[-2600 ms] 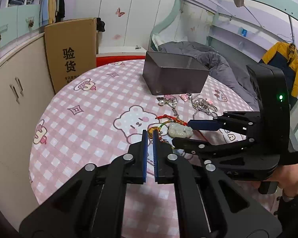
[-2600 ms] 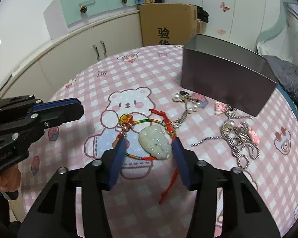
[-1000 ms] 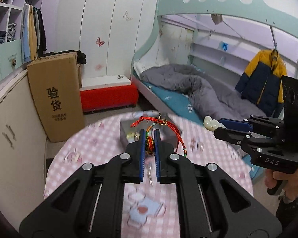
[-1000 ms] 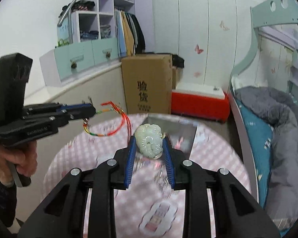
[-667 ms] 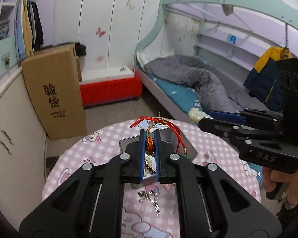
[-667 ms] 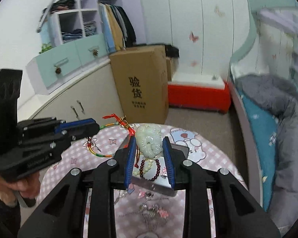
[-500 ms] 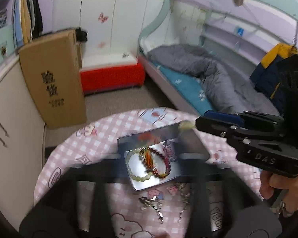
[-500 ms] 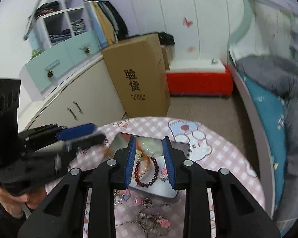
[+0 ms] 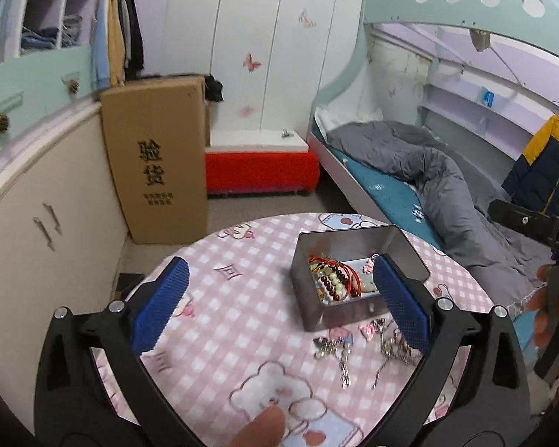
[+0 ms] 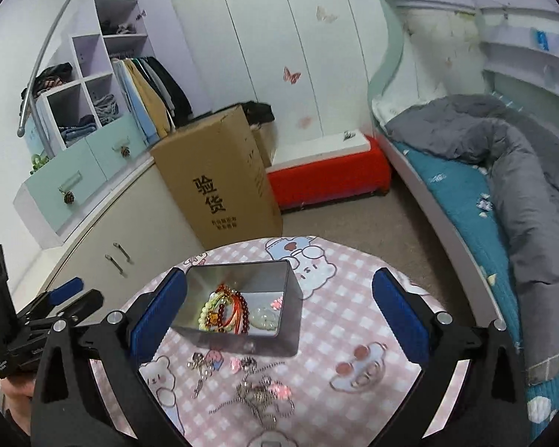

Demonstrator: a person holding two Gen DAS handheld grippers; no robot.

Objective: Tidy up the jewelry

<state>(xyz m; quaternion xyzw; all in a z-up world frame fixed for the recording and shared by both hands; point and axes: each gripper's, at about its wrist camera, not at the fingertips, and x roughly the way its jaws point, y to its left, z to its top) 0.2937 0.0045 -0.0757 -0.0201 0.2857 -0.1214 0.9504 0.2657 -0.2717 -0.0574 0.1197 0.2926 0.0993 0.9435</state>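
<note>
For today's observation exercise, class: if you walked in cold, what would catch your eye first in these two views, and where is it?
First, the metal tin in the middle of the pink checked tablecloth, holding a tangle of bead bracelets, red cord and a pale jade pendant. Just in front of it, silver chains lie loose on the cloth. Both the left gripper and the right gripper frame the tin with jaws wide open and empty.

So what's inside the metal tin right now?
The metal tin holds a dark red bead bracelet, a pale bead bracelet, the red cord and jade pendant. Anything beneath them is hidden.
</note>
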